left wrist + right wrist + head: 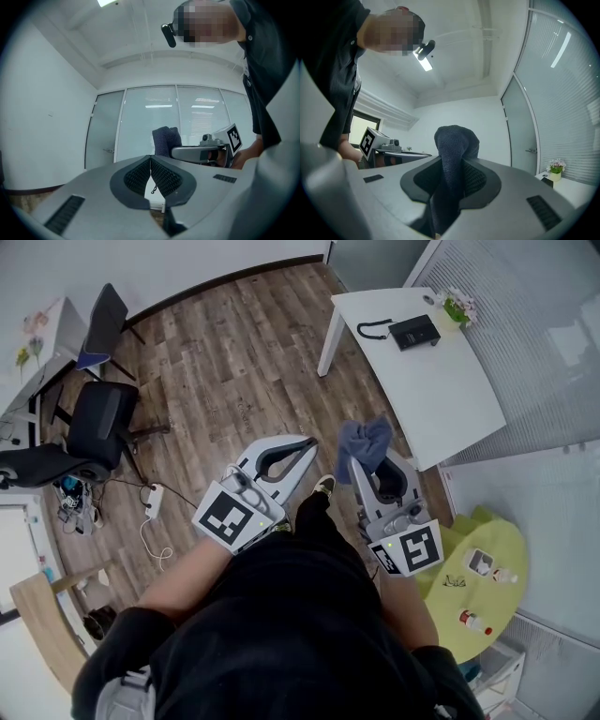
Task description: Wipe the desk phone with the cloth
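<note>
The black desk phone [413, 332] with its handset [373, 329] off to the left lies on a white table [441, 390] at the far right of the room. My right gripper [368, 459] is shut on a blue-grey cloth [364, 443], held up at waist height, far short of the table. In the right gripper view the cloth [452, 154] stands up between the closed pads. My left gripper [306, 444] is shut and holds nothing; in its own view the pads [161, 177] meet at the tip. Both grippers tilt upward.
Black office chairs [94, 423] stand at the left on the wooden floor [234, 362]. A power strip [153, 501] and cable lie near them. A yellow-green round table [483, 582] with small bottles is at the right. A flower pot [459, 307] sits on the white table's far corner.
</note>
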The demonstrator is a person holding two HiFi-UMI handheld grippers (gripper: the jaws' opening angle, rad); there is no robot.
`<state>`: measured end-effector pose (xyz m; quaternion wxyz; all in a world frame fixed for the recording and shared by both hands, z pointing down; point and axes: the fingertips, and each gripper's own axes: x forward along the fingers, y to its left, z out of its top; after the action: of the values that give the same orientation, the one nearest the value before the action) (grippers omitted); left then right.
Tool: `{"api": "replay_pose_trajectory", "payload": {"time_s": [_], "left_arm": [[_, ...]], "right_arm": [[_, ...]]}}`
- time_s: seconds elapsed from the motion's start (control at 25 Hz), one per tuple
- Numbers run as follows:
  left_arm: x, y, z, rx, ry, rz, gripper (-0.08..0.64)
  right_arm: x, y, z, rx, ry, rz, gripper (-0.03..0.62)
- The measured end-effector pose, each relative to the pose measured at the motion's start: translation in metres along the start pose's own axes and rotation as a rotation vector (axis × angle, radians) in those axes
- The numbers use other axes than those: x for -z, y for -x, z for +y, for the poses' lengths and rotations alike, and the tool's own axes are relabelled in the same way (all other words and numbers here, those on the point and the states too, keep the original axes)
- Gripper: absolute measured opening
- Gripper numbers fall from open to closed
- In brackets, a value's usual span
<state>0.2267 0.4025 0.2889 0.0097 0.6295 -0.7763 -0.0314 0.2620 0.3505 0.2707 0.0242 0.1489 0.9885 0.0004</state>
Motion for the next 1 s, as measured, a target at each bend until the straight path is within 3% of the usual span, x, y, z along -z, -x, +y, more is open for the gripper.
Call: {"api": "replay_pose_trajectory", "payload": {"time_s": [0.36, 1.0], "left_arm": [[-0.004, -0.033, 0.043, -0.06, -0.016, 0.0, 0.011], [-0.016, -0.154, 0.121, -0.1, -0.028, 0.009, 0.011]], "right_arm": [[0.005, -0.043, -0.037, -0.074, -0.011, -0.023, 0.11], [0.003, -0.12, -0.158, -0.137, -0.021, -0.038, 0.11]]}}
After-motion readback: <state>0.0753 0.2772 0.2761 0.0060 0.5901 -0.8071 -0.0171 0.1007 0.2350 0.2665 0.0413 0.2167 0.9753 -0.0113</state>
